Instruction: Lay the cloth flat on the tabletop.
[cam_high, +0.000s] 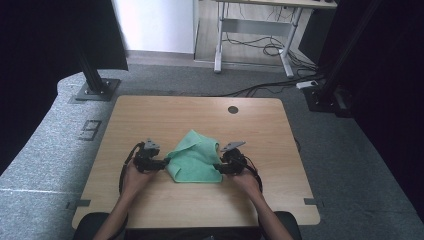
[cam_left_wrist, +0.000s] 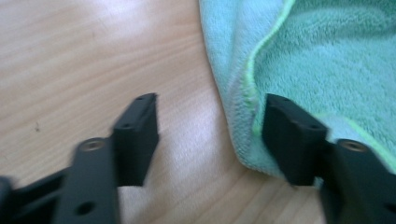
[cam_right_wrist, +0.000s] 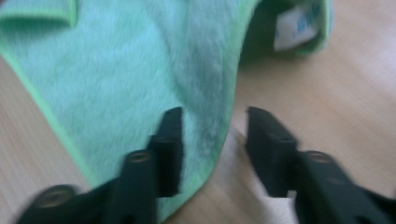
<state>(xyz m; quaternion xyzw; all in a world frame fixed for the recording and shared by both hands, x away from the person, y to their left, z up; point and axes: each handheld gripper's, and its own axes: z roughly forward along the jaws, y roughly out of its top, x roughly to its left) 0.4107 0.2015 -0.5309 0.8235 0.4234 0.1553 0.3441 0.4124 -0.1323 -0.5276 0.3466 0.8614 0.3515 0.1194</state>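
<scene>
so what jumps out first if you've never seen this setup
A crumpled green cloth lies on the near middle of the wooden table, bright against the pale wood. The left gripper and right gripper sit at its left and right edges, each in a hand. In both gripper views the black fingers stand apart, with a cloth edge between them but not pinched.

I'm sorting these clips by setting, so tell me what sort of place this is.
Probably an office or lab room set up for recording. A light wooden table with a round cable hole stands on grey carpet, black metal frame posts on floor plates flank it, and a height-adjustable desk with loose cables beneath stands behind.
</scene>
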